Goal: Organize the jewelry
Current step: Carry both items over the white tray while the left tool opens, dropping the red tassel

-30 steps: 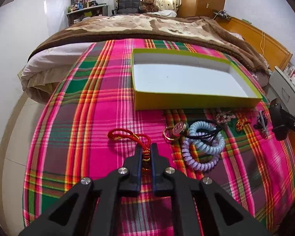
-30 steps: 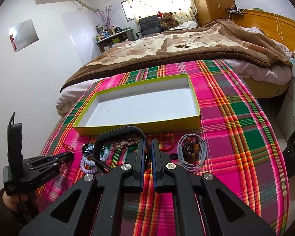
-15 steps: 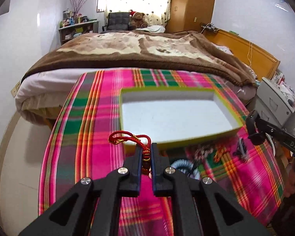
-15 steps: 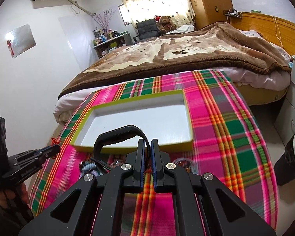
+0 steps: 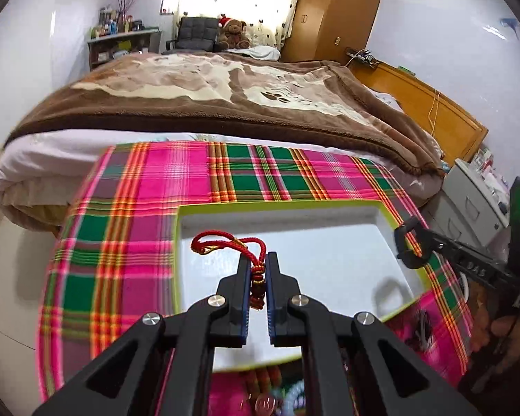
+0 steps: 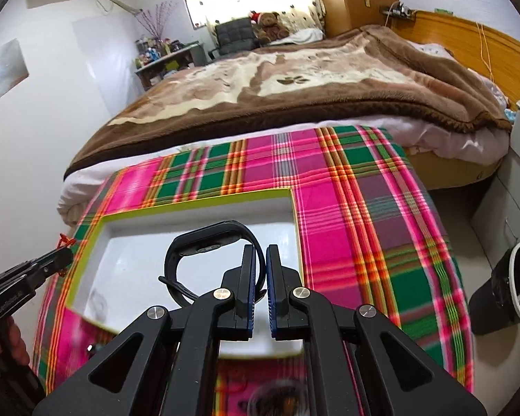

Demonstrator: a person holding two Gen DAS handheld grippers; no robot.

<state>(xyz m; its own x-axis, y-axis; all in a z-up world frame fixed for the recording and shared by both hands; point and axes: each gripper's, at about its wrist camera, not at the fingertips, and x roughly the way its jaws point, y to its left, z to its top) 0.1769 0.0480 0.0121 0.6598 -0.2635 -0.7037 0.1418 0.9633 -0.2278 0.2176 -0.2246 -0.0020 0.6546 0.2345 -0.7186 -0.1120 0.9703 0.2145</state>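
Note:
My left gripper [image 5: 258, 260] is shut on a red cord bracelet [image 5: 225, 245] with gold beads and holds it over the white inside of the yellow-green box [image 5: 280, 207]. My right gripper [image 6: 259, 253] is shut on a black wristband [image 6: 208, 242] and holds it over the same box [image 6: 197, 204], near its right side. The right gripper with the band also shows at the right of the left wrist view [image 5: 412, 246]. The left gripper shows at the left edge of the right wrist view [image 6: 64, 258].
The box lies on a pink and green plaid cloth [image 5: 128, 242] on the bed. Other jewelry lies on the cloth in front of the box, blurred below the fingers [image 5: 280, 398]. A brown blanket [image 5: 225, 86] lies behind. A grey cabinet [image 5: 475, 204] stands at the right.
Both grippers have risen from the cloth and moved forward over the box, each carrying its item. The jewelry pile has dropped out below the fingers.

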